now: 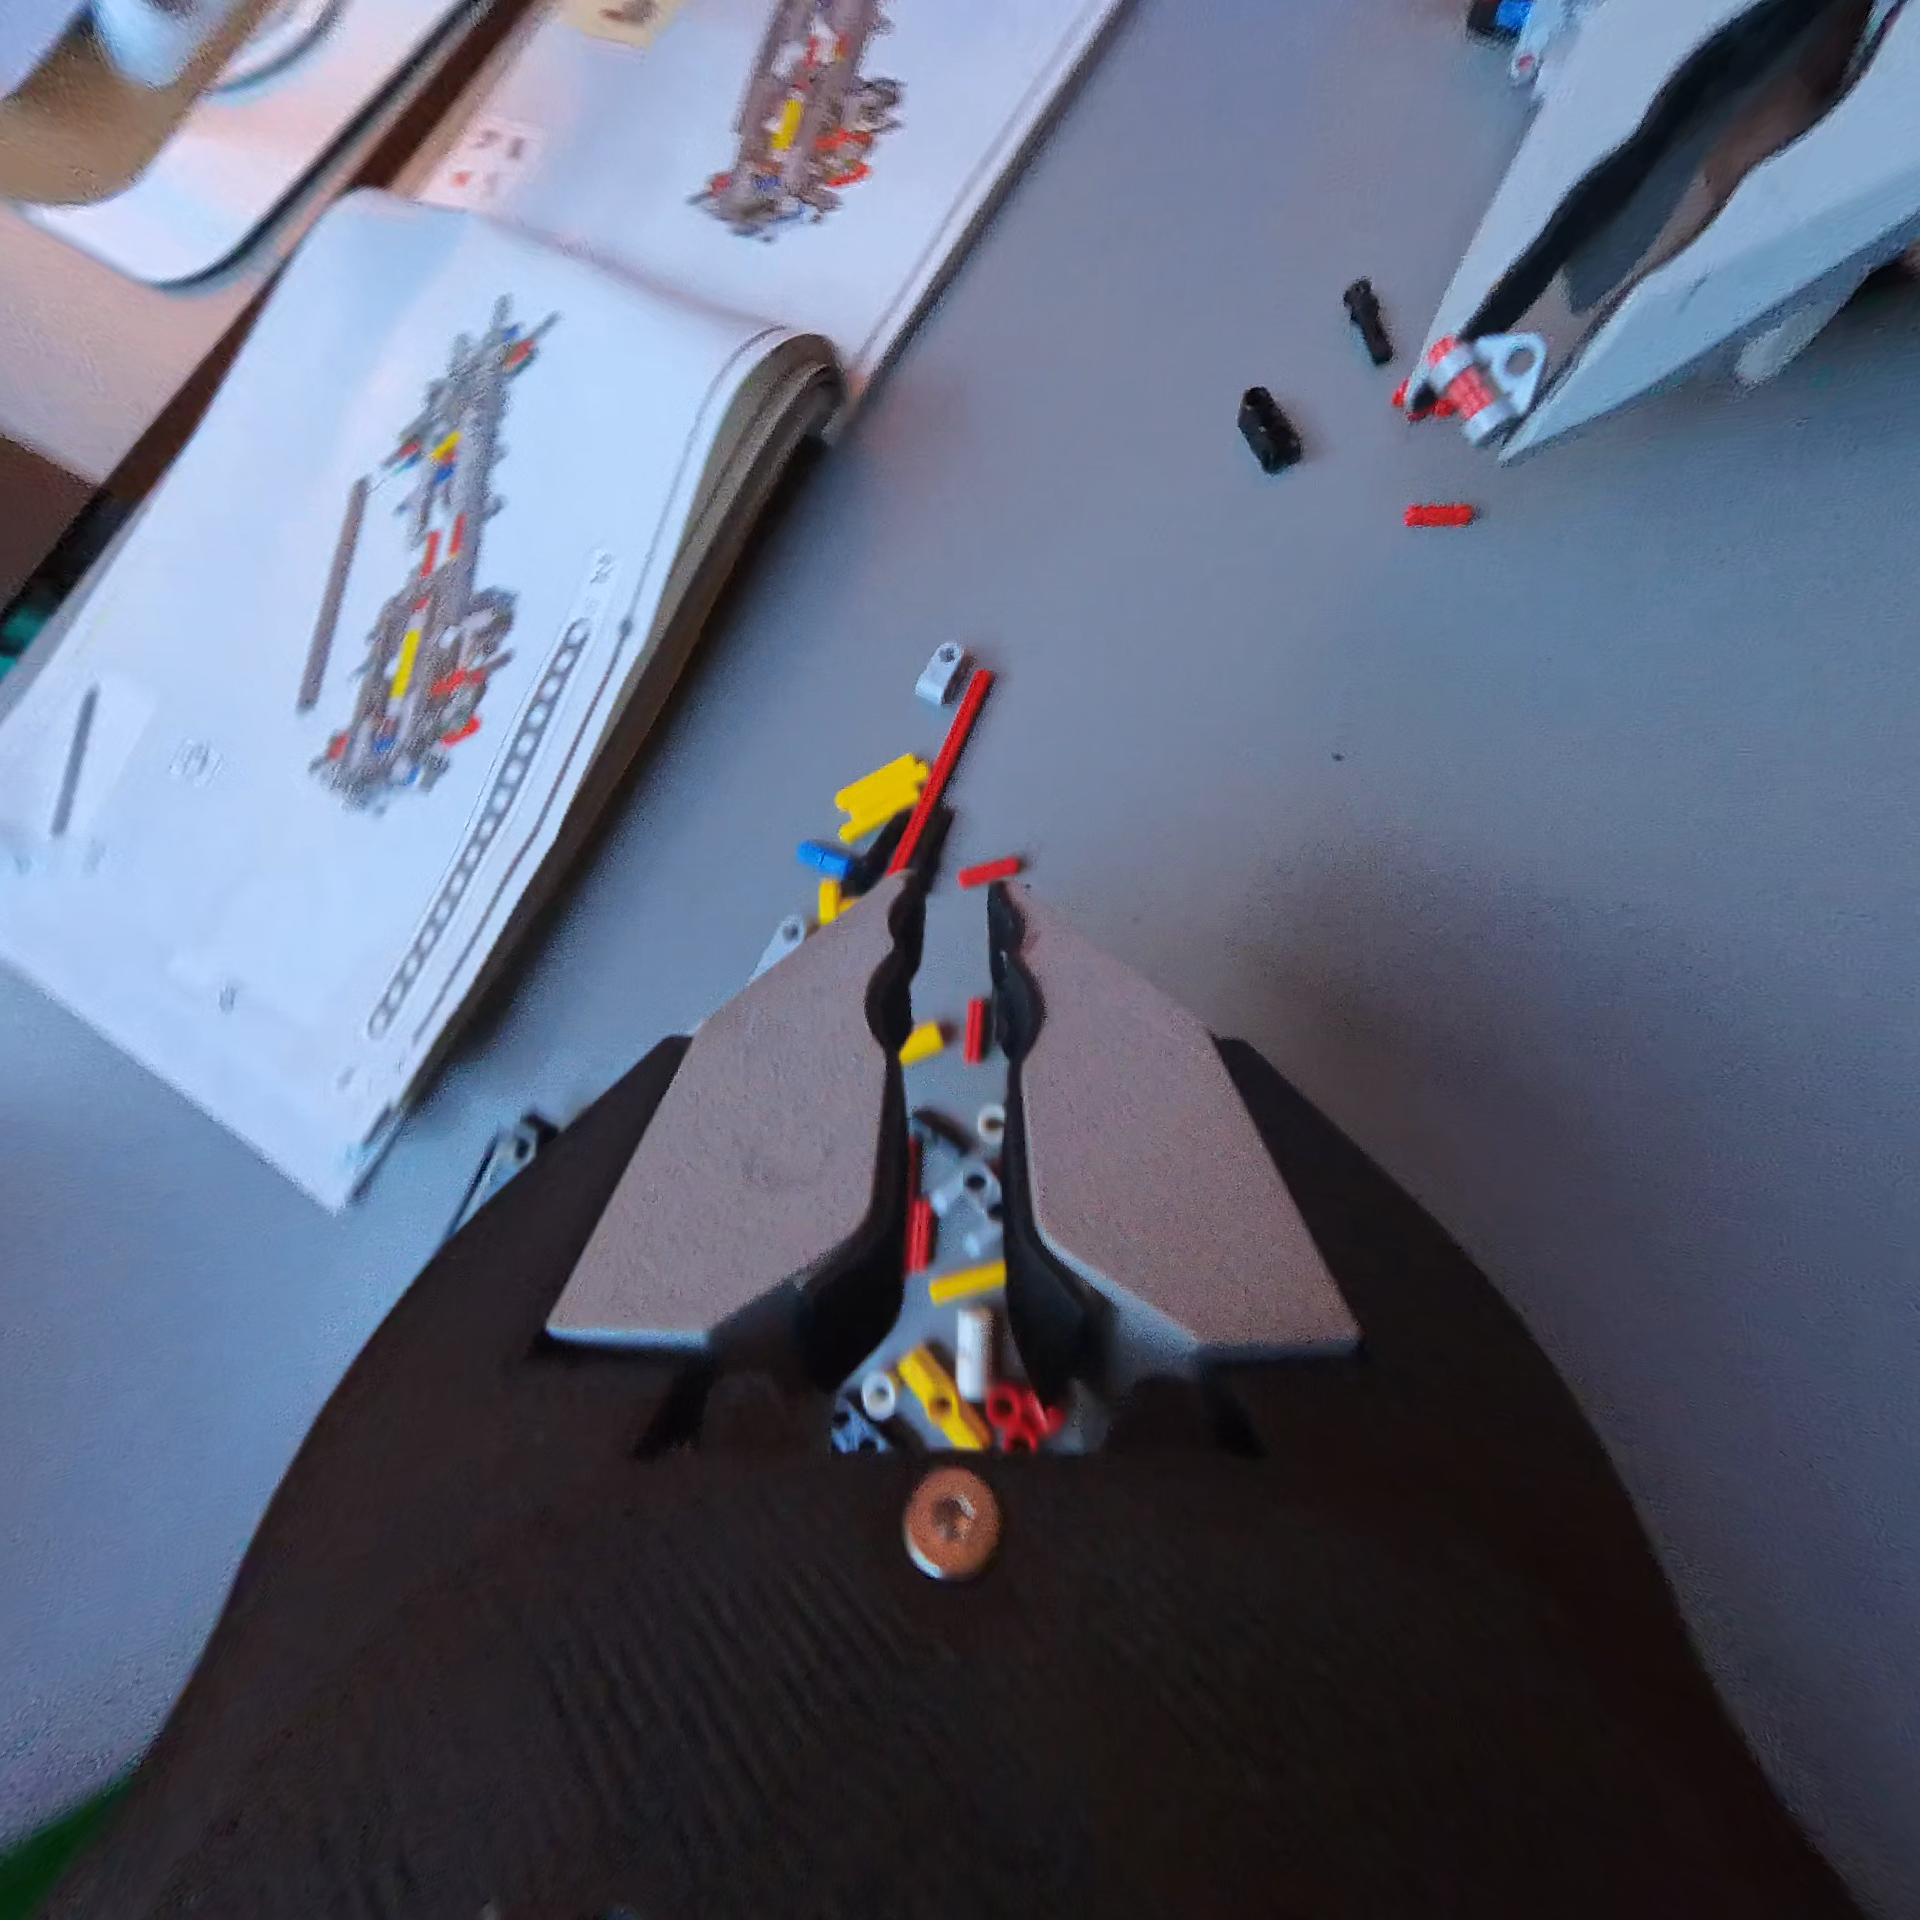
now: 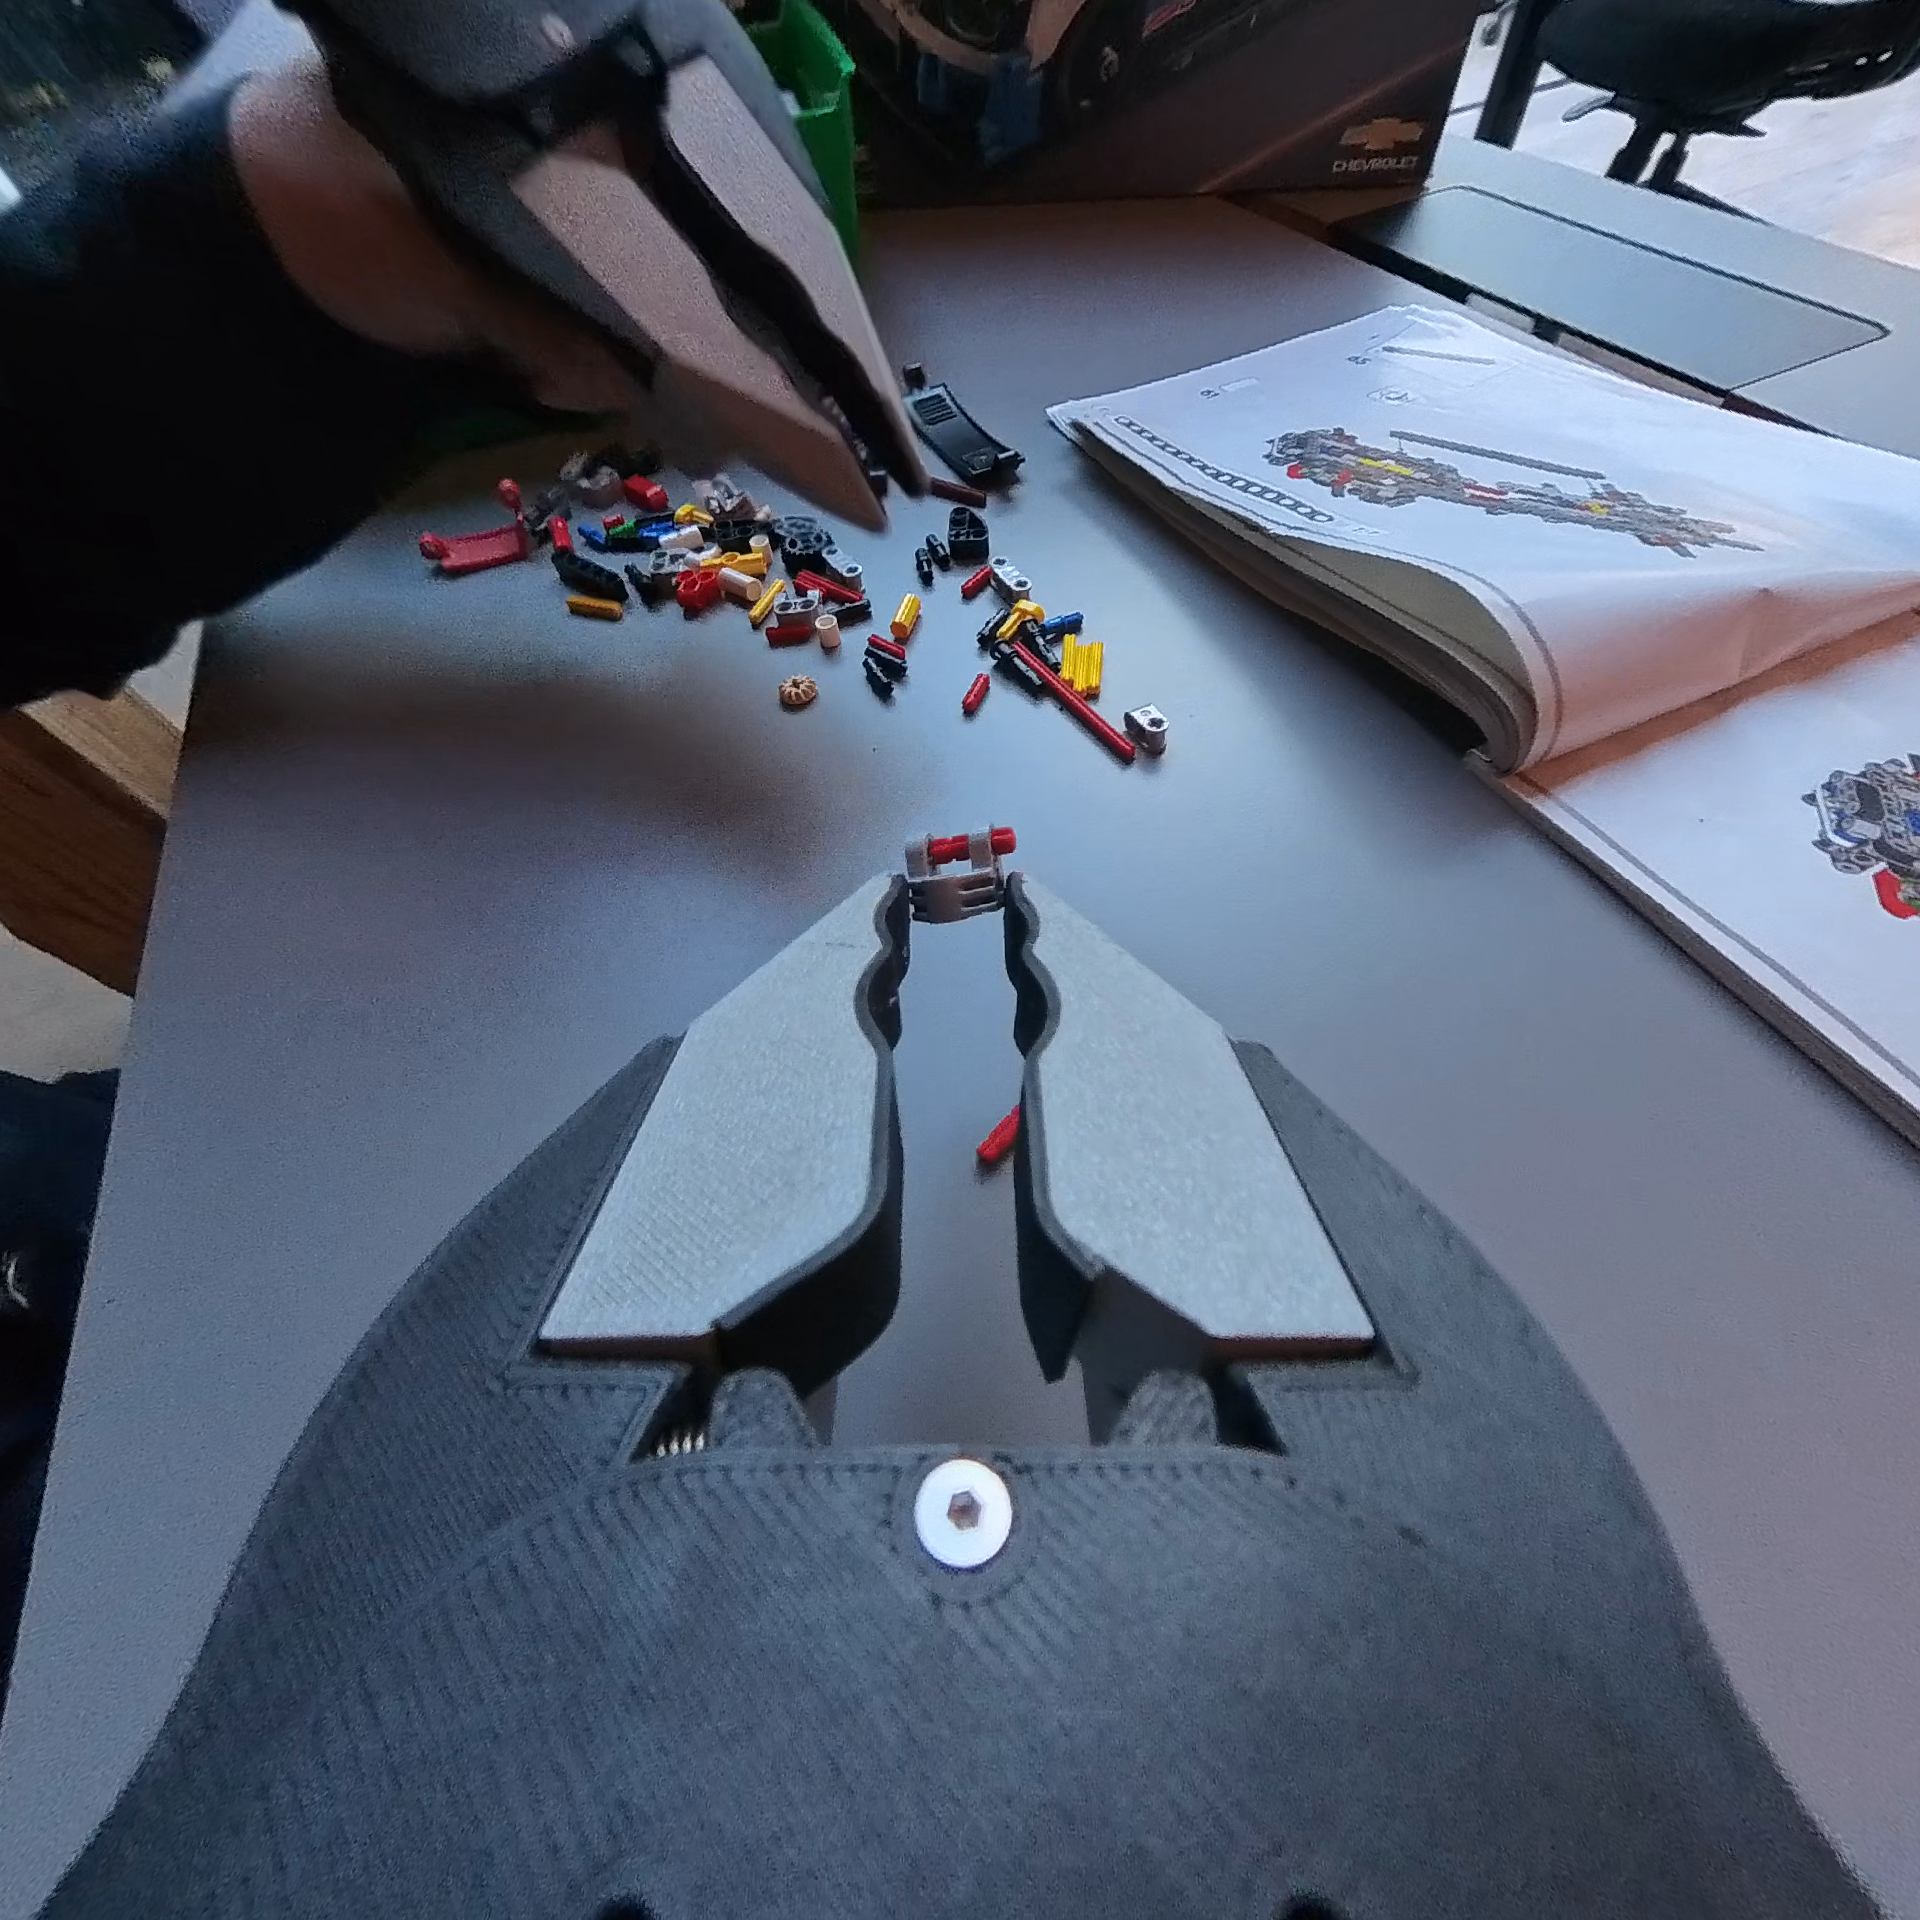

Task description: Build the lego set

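- Lying open on the grey table [image 2: 1351, 935], a white paper instruction booklet [image 2: 1558, 540] is seen.
- Scattered small plastic building pieces [image 2: 727, 561] are overhung by the left gripper [image 1: 951, 894], jaws narrow, nothing gripped.
- A small grey-and-red plastic assembly [image 2: 958, 878] is clamped at the right gripper [image 2: 956, 899] fingertips.

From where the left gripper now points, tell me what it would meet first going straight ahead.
Probably the small red pin lying just past the left gripper's fingers, then the long red axle; depth is unclear.

A grey table [image 2: 1351, 935] spreads under and ahead of the gripper. Far ahead to its right stand an office chair [image 2: 1704, 62] on pale wooden floor [image 2: 1860, 197], a dark box [image 2: 1143, 94] straight ahead.
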The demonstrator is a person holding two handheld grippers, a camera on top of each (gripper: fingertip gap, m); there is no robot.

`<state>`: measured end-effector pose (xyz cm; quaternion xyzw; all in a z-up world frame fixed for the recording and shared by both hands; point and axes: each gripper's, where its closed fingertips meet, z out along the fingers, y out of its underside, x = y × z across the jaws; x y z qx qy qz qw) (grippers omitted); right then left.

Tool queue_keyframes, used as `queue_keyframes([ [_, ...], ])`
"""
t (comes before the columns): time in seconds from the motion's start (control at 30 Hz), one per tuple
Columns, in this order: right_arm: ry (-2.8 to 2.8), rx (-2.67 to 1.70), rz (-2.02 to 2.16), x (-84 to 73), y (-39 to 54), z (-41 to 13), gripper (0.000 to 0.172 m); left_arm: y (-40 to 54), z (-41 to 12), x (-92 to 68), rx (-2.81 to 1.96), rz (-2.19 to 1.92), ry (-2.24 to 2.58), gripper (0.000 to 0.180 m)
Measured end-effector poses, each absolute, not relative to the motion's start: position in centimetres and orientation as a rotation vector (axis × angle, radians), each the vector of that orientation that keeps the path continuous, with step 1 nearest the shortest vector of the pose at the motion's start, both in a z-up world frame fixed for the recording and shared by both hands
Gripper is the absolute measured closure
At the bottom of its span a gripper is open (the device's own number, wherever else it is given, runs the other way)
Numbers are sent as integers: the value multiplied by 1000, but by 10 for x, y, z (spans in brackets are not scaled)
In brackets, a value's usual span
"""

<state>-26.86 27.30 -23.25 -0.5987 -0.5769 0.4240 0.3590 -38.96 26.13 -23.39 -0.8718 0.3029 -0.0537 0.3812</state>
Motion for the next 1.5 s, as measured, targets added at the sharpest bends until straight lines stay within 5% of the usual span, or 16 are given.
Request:
queue_keyframes([
  [0.37, -1278, -1661, 1192, -257, 298, -224, 157, 300, -287, -367, -2422, 27, 1166, 176],
  [0.73, -1149, -1704, 1316, -249, 308, -216, 157, 302, -278, -360, -2414, 32, 1149, 180],
  [0.97, -1062, -1722, 1519, -248, 307, -210, 157, 311, -287, -374, -2540, -60, 1052, 163],
  [1.27, -868, -1722, 1814, -242, 313, -198, 158, 306, -288, -367, -2546, -162, 1070, 178],
  [1.5, -857, -1721, 1805, -240, 315, -198, 158, 299, -285, -374, -2576, -147, 1069, 162],
])
